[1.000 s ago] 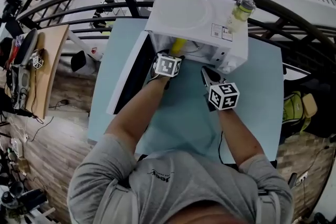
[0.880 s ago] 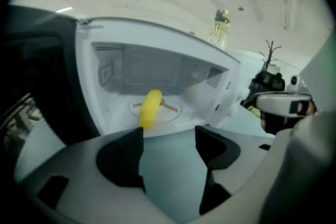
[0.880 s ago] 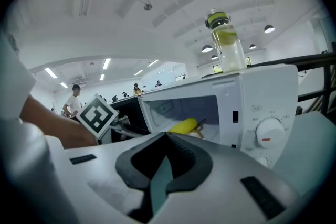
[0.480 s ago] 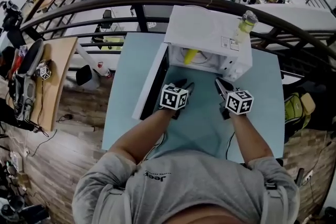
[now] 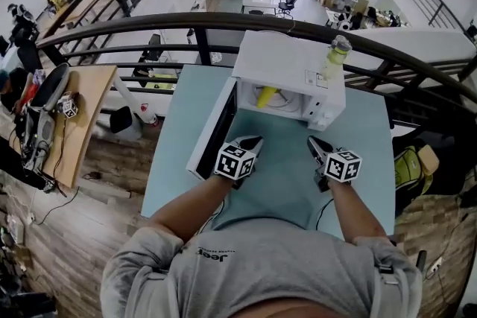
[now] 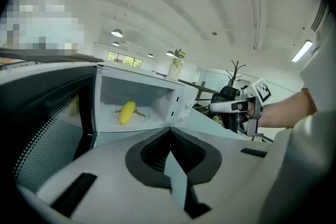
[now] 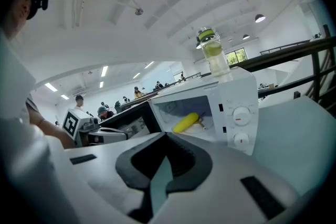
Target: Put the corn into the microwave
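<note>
The yellow corn (image 5: 266,95) lies inside the white microwave (image 5: 294,63), whose door (image 5: 212,132) hangs open to the left. In the left gripper view the corn (image 6: 127,112) rests on the cavity floor, and the right gripper view shows the corn (image 7: 186,122) there too. My left gripper (image 5: 250,142) hovers over the table in front of the opening, shut and empty. My right gripper (image 5: 316,144) is level with it, before the control panel, jaws together with nothing between them. Both stand well short of the corn.
A bottle of pale drink (image 5: 335,56) stands on top of the microwave at its right. The light blue table (image 5: 276,182) ends at a dark railing (image 5: 149,22) behind. A wooden bench with gear (image 5: 63,108) sits far left.
My left gripper has drawn back out of the microwave opening toward me and its jaws have shut, leaving the corn inside. My right gripper also pulled back a little.
</note>
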`<action>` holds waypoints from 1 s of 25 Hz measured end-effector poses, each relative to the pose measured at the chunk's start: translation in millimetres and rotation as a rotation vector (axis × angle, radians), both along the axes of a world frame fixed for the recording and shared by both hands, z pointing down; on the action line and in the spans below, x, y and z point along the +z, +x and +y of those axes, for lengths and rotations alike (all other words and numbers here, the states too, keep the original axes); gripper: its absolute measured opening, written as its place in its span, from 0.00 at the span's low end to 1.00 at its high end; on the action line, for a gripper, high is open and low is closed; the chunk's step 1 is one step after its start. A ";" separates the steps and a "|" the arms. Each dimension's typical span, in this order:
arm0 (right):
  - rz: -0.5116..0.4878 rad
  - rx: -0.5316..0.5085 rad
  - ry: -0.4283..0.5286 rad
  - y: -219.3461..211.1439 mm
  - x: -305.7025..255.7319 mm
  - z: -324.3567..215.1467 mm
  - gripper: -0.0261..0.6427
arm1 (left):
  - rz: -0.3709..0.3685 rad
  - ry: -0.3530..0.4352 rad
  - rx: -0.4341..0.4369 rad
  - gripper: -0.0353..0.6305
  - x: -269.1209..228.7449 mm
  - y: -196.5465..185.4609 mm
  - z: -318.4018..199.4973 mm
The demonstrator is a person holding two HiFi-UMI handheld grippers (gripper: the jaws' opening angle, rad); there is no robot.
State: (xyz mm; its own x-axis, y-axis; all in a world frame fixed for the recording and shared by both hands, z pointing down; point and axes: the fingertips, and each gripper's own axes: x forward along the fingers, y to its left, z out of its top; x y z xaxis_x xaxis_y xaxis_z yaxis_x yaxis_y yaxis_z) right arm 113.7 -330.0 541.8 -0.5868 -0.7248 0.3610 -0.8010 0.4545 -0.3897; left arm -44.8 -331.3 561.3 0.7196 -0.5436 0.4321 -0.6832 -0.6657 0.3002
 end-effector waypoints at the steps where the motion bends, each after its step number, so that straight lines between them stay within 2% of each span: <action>1: -0.001 -0.022 0.002 5.2 -4.1 4.4 0.07 | 0.006 0.004 -0.020 0.08 -5.5 0.8 4.3; 10: -0.037 -0.188 0.050 57.2 -40.2 52.0 0.07 | 0.023 0.067 -0.133 0.08 -52.2 31.7 65.2; 15: -0.033 -0.244 0.069 84.6 -49.8 78.3 0.07 | 0.037 0.065 -0.205 0.08 -70.8 42.7 102.9; 20: -0.008 -0.332 0.088 94.9 -54.2 105.2 0.06 | 0.034 0.086 -0.278 0.08 -84.7 45.4 138.4; 25: -0.008 -0.359 0.109 98.9 -59.4 115.4 0.06 | 0.034 0.120 -0.309 0.08 -101.6 50.4 156.0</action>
